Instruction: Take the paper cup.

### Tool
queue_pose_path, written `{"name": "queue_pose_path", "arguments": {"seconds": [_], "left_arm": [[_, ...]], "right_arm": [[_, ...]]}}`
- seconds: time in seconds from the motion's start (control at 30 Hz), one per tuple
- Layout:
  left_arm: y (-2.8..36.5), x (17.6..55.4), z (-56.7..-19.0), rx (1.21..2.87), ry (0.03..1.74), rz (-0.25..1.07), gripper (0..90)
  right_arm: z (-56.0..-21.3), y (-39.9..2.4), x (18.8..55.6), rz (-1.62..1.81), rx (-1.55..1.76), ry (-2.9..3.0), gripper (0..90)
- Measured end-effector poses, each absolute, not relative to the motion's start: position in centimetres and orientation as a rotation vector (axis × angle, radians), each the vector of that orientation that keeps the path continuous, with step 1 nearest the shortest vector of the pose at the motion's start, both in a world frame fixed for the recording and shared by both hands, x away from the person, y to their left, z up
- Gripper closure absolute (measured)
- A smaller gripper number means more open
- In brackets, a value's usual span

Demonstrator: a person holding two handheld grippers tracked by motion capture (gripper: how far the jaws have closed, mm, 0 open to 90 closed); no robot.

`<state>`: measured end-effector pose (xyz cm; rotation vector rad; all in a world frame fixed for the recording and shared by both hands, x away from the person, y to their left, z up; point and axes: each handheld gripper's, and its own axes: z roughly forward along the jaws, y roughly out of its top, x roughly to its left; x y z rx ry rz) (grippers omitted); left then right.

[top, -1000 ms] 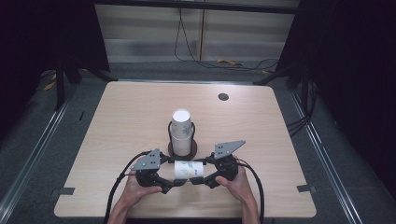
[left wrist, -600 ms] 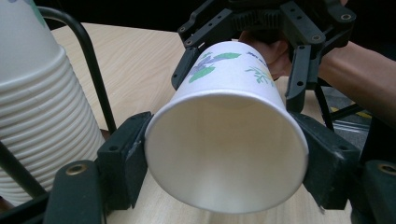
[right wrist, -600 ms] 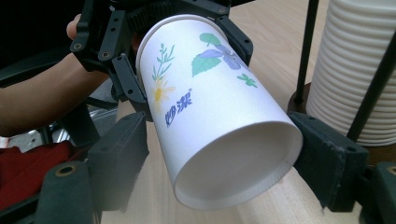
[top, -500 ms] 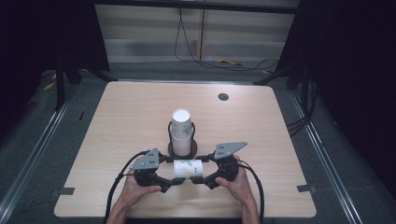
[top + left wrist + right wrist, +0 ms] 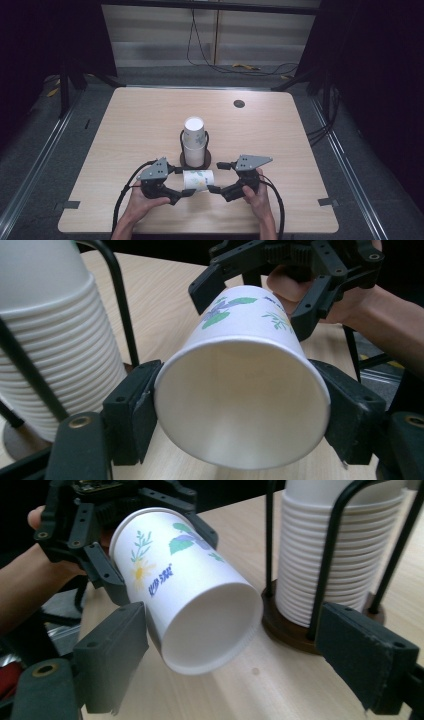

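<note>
A white paper cup (image 5: 198,180) with a leaf and flower print lies on its side just above the table, near the front edge. My left gripper (image 5: 242,410) is shut on it, the pads pressing both sides of its wide mouth (image 5: 242,395). My right gripper (image 5: 240,655) is open around the cup's other end (image 5: 210,630). Its jaws have just been opening; the cup sits between them, and the right-hand pad (image 5: 367,660) stands well clear of it. In the high view the left gripper (image 5: 182,184) and the right gripper (image 5: 217,179) face each other across the cup.
A tall stack of white paper cups (image 5: 194,140) stands upside down in a black wire holder on a dark round base (image 5: 285,625), just behind the held cup. The wooden table (image 5: 125,125) has a small dark round grommet (image 5: 239,103) at the back right.
The right gripper's jaws have spread apart and let go of the cup's end. The left gripper still holds the cup in about the same place.
</note>
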<state>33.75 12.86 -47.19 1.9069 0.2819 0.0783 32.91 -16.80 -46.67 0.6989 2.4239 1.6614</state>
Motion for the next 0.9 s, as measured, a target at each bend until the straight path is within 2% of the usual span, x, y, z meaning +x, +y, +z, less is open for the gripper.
{"name": "queue_pose_path", "arguments": {"seconds": [0.3,0.9], "left_arm": [[14.2,33.9,-47.1,1.924,0.341,0.095,26.1],[16.6,34.3,-46.8,1.919,0.414,0.100,26.1]], "right_arm": [[-47.0,-18.0,32.3,1.670,0.801,2.217,13.0],[-48.7,-18.9,31.7,1.435,0.921,1.888,13.3]]}}
